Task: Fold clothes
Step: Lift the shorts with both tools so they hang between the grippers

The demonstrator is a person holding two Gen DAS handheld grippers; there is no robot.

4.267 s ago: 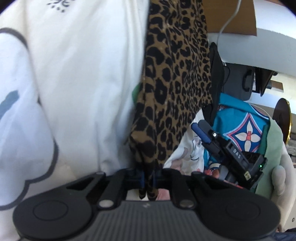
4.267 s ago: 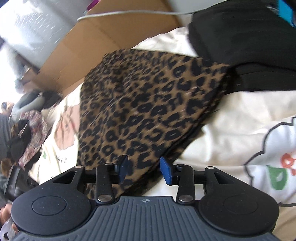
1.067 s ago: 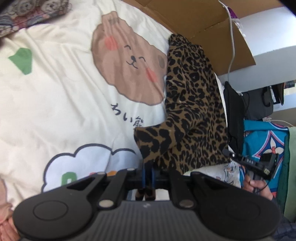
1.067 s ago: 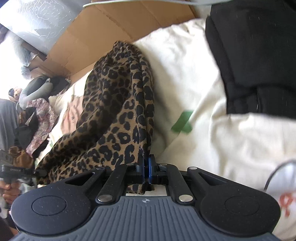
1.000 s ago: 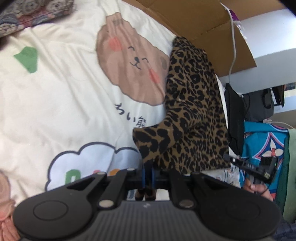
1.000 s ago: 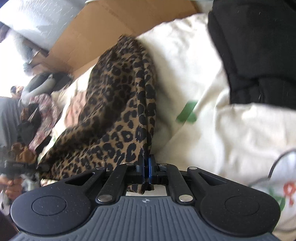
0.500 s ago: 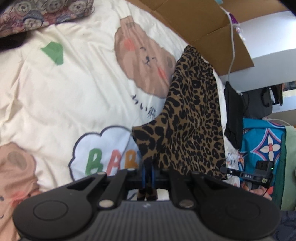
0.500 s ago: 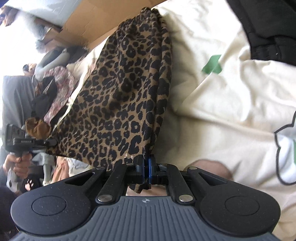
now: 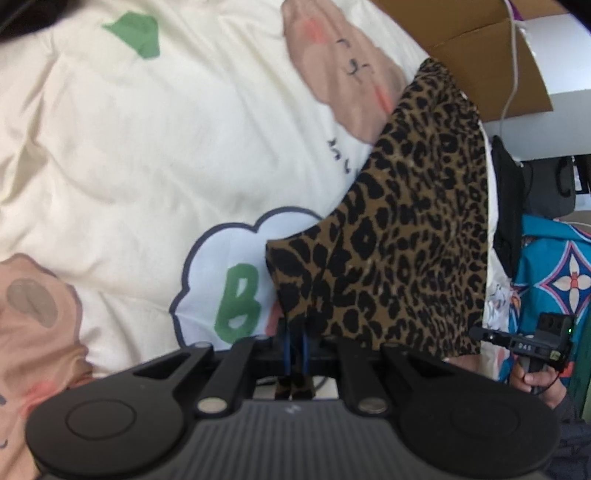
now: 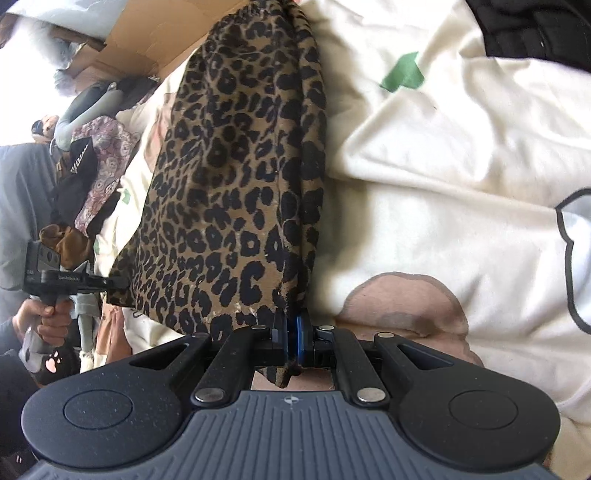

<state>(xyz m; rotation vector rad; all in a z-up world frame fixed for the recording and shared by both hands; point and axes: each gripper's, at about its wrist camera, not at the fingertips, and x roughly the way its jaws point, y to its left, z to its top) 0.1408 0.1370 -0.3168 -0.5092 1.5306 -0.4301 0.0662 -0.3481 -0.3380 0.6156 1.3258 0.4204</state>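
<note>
A leopard-print garment [image 9: 417,229] is stretched over a cream cartoon-print bedspread [image 9: 147,147], its far end resting near the cardboard. My left gripper [image 9: 295,341] is shut on one near corner of it. In the right wrist view the same leopard-print garment [image 10: 240,177] runs away from me, and my right gripper [image 10: 291,336] is shut on its other near corner, with a scrap of cloth poking out behind the pads. Each view shows the opposite gripper at the cloth's far corner: the right gripper [image 9: 491,336] and the left gripper [image 10: 110,282].
Cardboard sheets [image 9: 480,55] stand at the bed's far edge with a white cable [image 9: 511,74] across them. Black clothes [image 10: 535,29] lie on the bedspread [image 10: 443,184] at right. A teal patterned cloth [image 9: 554,273] and a heap of other garments [image 10: 92,155] lie at the sides.
Both grippers, shut on the garment's corners, have pulled back toward me over the bedspread. The cloth went from bunched to drawn out flatter and tauter between them.
</note>
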